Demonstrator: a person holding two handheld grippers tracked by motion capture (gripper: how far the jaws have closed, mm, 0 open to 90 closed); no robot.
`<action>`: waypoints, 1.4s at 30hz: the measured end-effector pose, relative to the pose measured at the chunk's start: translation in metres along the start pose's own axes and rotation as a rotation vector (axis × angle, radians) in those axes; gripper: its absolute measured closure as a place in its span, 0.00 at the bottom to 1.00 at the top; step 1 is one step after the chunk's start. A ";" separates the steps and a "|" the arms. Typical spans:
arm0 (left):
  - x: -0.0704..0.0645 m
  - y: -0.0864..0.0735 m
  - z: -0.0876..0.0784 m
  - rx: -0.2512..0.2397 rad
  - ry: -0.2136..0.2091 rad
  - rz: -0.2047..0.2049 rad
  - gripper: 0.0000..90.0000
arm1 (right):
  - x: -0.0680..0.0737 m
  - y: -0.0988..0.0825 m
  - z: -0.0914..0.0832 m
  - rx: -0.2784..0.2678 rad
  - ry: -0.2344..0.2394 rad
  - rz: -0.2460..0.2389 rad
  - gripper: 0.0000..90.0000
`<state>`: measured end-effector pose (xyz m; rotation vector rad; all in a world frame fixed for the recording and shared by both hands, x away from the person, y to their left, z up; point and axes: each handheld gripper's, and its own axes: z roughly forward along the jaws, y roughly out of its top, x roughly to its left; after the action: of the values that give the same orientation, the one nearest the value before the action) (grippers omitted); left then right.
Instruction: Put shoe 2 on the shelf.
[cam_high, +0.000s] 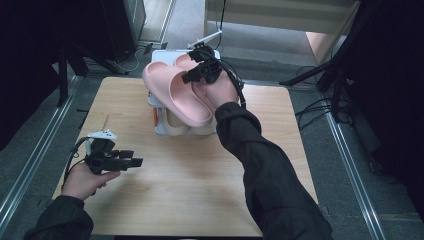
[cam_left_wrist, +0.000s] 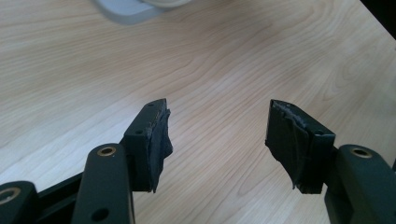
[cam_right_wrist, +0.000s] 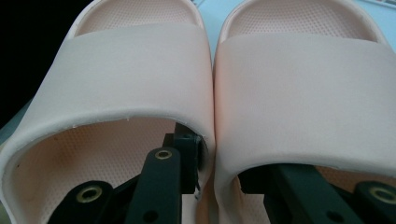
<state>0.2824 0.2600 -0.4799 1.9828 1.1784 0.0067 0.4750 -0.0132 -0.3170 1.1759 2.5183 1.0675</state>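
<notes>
A pair of pink slippers (cam_high: 172, 87) is held side by side in the air over a white rack (cam_high: 159, 131) at the back of the table. In the right gripper view, one jaw reaches under the strap of the left slipper (cam_right_wrist: 135, 60) and the other under the strap of the right slipper (cam_right_wrist: 303, 79). The jaws pinch the two adjoining side walls together, so my right gripper (cam_right_wrist: 215, 177) (cam_high: 202, 70) is shut on the pair. My left gripper (cam_high: 131, 162) (cam_left_wrist: 217, 140) hovers low over the front left of the table, open, nothing between its pads.
The wooden table (cam_high: 200, 190) carries the rack, whose lower level holds a beige pair of slippers (cam_high: 175, 126). A corner of the rack (cam_left_wrist: 130, 9) shows at the top of the left gripper view. Dark stands and cables ring the table.
</notes>
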 end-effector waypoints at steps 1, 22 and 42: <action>-0.001 0.002 0.002 0.005 -0.009 0.011 0.43 | -0.002 0.004 0.003 -0.002 -0.013 0.015 0.82; -0.027 0.034 0.043 0.079 -0.155 0.125 0.43 | -0.009 0.057 0.065 -0.044 -0.380 0.356 0.82; -0.025 0.032 0.041 0.088 -0.135 0.126 0.42 | -0.007 0.046 0.062 -0.074 -0.337 0.314 0.62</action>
<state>0.3080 0.2082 -0.4776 2.0974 0.9815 -0.1144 0.5334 0.0352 -0.3323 1.6133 2.0691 0.9207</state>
